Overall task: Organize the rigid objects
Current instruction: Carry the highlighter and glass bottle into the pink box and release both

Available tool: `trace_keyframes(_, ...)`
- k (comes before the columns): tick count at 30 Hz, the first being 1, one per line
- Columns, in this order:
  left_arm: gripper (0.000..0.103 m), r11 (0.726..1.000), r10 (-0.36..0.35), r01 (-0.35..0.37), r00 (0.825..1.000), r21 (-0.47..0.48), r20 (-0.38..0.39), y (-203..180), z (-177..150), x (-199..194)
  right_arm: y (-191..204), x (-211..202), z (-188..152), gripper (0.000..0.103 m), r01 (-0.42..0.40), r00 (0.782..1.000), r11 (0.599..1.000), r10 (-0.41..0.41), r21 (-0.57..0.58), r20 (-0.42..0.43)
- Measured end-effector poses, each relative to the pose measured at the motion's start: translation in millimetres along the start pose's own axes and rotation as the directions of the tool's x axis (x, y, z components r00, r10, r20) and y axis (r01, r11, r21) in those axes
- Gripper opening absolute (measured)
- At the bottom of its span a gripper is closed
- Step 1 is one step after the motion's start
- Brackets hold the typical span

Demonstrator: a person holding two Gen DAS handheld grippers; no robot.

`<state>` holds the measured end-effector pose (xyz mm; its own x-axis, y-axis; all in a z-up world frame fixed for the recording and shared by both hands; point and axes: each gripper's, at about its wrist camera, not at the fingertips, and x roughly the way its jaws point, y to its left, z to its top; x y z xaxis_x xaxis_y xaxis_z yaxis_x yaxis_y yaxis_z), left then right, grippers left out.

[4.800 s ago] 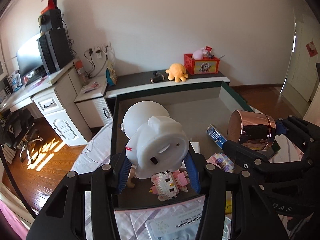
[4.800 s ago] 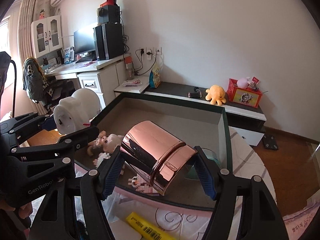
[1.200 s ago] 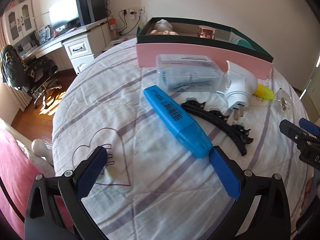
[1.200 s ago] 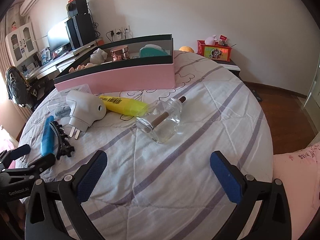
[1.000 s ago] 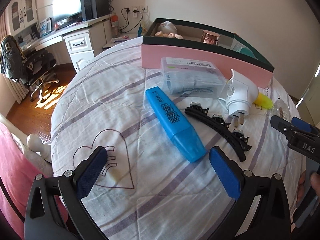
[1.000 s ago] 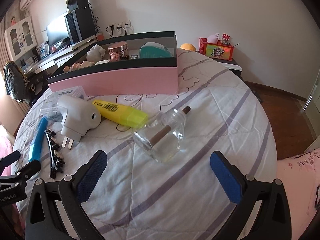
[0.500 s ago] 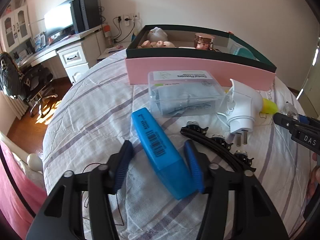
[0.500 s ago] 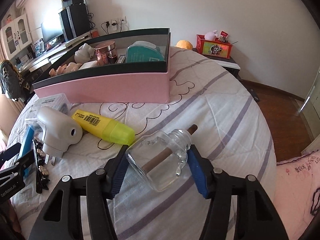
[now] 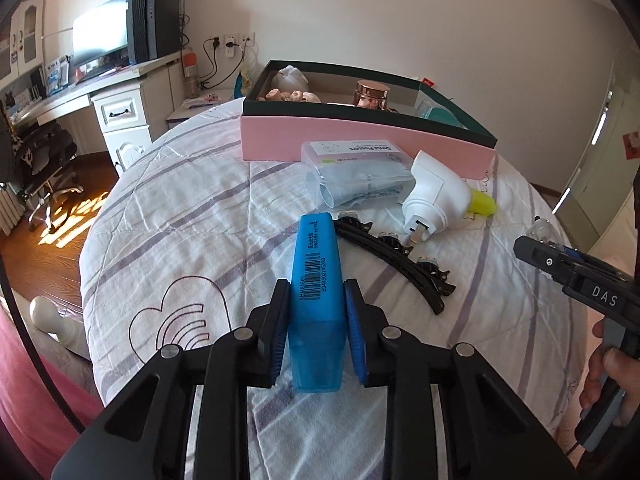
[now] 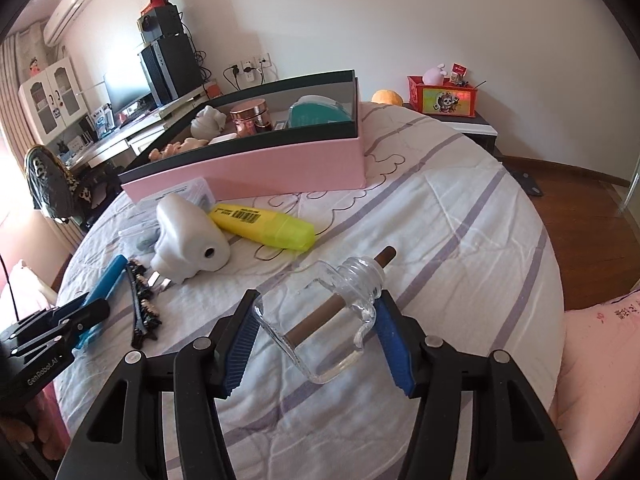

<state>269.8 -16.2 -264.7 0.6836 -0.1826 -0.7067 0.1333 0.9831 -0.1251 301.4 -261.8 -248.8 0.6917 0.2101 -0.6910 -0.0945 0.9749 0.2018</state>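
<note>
My left gripper [image 9: 316,286] has its jaws closing, and the blue pads press on both sides of a blue highlighter [image 9: 316,248] that points away from me over the striped bedspread. My right gripper [image 10: 317,300] is shut on a clear glass bottle [image 10: 332,320] with a brown stick through its neck. In the left wrist view the right gripper's tip [image 9: 524,246] shows at the right edge. The pink box [image 10: 280,168] with dark green inner walls sits beyond, holding a copper jar [image 10: 250,118], a white figure and a teal thing.
On the bed between the grippers and the box lie a yellow highlighter [image 10: 264,226], a white plug adapter [image 10: 188,240], a black hair clip [image 9: 392,256] and a clear case of flossers [image 9: 356,172]. The bed's round edge drops to wooden floor on the left and right.
Both grippers went from wide open to closed: the left onto the blue highlighter, which now lies straight between its pads, and the right onto the glass bottle. Both hands moved in closer.
</note>
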Motion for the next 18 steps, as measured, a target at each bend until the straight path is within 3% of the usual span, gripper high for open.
trace_keyframes(6, 0.027, 1.000, -0.002, 0.001, 0.999, 0.016, 0.054, -7.5, -1.8, -24.2, 29.2, -23.7, -8.3, 0.059, -0.053, 0.997, 0.998, 0.055, -0.031, 0.048)
trace_keyframes(10, 0.027, 1.000, -0.004, 0.000, 0.991, 0.031, 0.133, -16.7, 4.2, -52.2, 53.4, -44.8, -6.7, 0.059, -0.070, 0.992, 0.995, 0.077, -0.075, 0.099)
trace_keyframes(18, 0.027, 0.996, 0.012, -0.038, 0.949, 0.077, 0.315, -38.7, 22.4, -113.8, 90.1, -98.8, 1.2, 0.059, -0.049, 0.965, 0.987, 0.086, -0.152, 0.250)
